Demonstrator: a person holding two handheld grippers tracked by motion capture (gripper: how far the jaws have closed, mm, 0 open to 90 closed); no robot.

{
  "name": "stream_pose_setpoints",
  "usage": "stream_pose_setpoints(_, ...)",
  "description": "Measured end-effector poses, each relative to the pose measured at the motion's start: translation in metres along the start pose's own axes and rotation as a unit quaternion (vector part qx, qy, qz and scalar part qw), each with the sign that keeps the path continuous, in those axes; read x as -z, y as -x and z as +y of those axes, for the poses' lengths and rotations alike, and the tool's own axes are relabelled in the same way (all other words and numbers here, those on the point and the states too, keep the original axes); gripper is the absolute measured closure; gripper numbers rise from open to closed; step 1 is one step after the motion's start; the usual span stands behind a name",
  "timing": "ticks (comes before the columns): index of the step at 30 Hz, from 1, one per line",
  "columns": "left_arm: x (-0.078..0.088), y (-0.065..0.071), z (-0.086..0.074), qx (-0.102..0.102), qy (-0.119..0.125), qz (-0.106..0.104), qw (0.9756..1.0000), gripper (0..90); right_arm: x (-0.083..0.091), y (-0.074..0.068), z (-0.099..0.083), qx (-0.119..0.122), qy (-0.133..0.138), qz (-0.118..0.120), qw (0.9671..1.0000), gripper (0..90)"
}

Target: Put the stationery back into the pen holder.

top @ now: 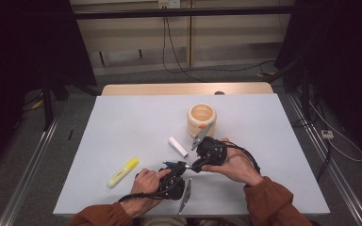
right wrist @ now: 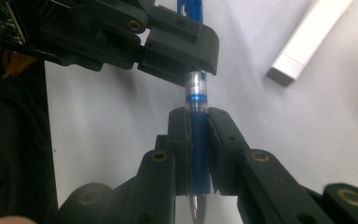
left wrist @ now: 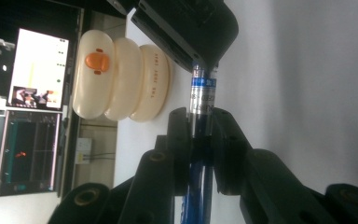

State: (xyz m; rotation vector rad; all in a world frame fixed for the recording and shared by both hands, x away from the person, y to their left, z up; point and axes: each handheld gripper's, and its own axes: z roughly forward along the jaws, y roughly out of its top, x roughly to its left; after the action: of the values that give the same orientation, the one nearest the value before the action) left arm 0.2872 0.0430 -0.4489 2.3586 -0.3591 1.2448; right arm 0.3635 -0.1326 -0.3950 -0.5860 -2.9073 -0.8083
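A blue pen (top: 173, 164) is held just above the white table (top: 136, 117) near its front edge, between both grippers. My left gripper (top: 179, 167) is shut on the pen's barrel (left wrist: 199, 140), and in its own view the pen runs up into the other gripper. My right gripper (top: 195, 165) is shut on the pen's darker blue end (right wrist: 198, 140). In the right gripper view the left gripper's jaws clamp the clear and blue section (right wrist: 196, 88) just ahead.
A cream ringed cup (top: 201, 120) with an orange duck bill (left wrist: 97, 61) stands mid-table beyond the hands. A white stick-shaped object (top: 178, 146) lies beside the right gripper. A yellow highlighter (top: 122, 172) lies to the left.
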Motion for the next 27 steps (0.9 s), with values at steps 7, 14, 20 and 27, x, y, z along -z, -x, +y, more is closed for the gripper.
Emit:
stream_pose_setpoints(7, -0.001, -0.006, -0.005, 0.073, 0.018, -0.023, 0.9969, 79.8, 0.003, 0.000, -0.003, 0.006, 0.035, -0.006, 0.9994, 73.4)
stream_pose_setpoints(14, 0.001, -0.016, -0.013, 0.143, 0.027, -0.040, 0.9886, 79.8, 0.006, 0.004, -0.014, -0.009, 0.065, -0.029, 0.9974, 55.5)
stream_pose_setpoints(20, 0.004, -0.027, -0.023, 0.218, 0.043, -0.058, 0.9732, 79.8, 0.013, 0.008, -0.027, -0.032, 0.111, -0.051, 0.9920, 34.6)
stream_pose_setpoints(27, 0.007, -0.041, -0.044, 0.315, 0.062, -0.074, 0.9442, 79.8, 0.016, 0.009, -0.041, -0.056, 0.151, -0.095, 0.9824, 15.8)
